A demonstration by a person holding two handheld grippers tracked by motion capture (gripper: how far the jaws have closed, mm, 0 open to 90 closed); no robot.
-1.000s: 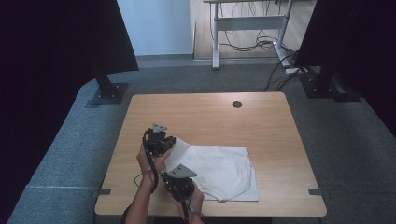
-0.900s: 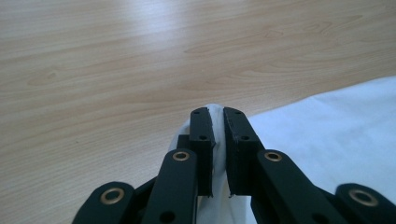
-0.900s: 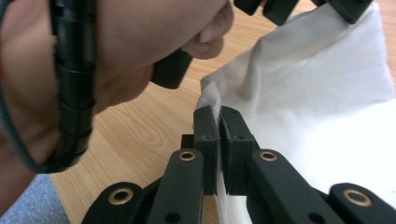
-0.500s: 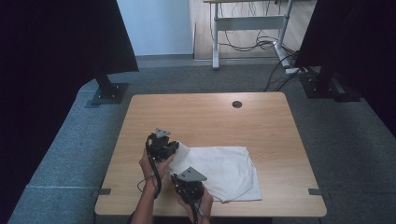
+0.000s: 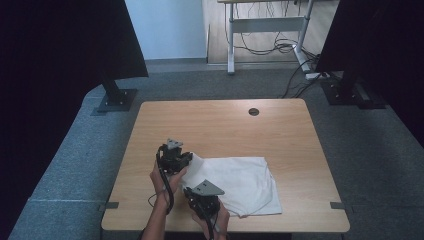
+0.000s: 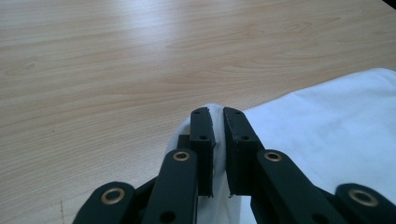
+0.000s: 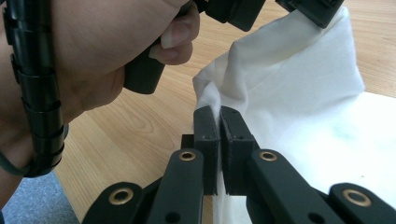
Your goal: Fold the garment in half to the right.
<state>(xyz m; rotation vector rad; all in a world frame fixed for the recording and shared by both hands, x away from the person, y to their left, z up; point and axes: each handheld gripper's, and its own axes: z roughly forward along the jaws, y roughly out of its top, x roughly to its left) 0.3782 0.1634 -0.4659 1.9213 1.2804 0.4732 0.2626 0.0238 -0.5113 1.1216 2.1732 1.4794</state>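
White cloth [image 5: 235, 184] spread flat on the desk [image 5: 225, 125], on the half nearer the person, with its left edge raised off the wood. Left gripper [image 6: 217, 114] clamped on the far-left corner of the cloth, a thin fold of fabric pinched between closed jaws. Right gripper [image 7: 219, 112] likewise closed on the near-left corner of the cloth, fabric bunched up just above the jaw tips. Left hand [image 7: 93, 56] close beside that corner, just left of the cloth's edge.

Judged as the start of a fold: left edge gripped at both corners, ready to be carried over the cloth toward its right edge.

To do this well: keep both pinches firm. Lift both corners evenly so the held edge stays taut and level between them, without a sagging middle. Carry high enough above the cloth to avoid dragging the lower layer and wrinkling it. Travel straight across, parallel to the cloth's long sides, so edges meet edge to edge. Lower slowly, lay corners onto matching right corners of the cloth, release only once flat.
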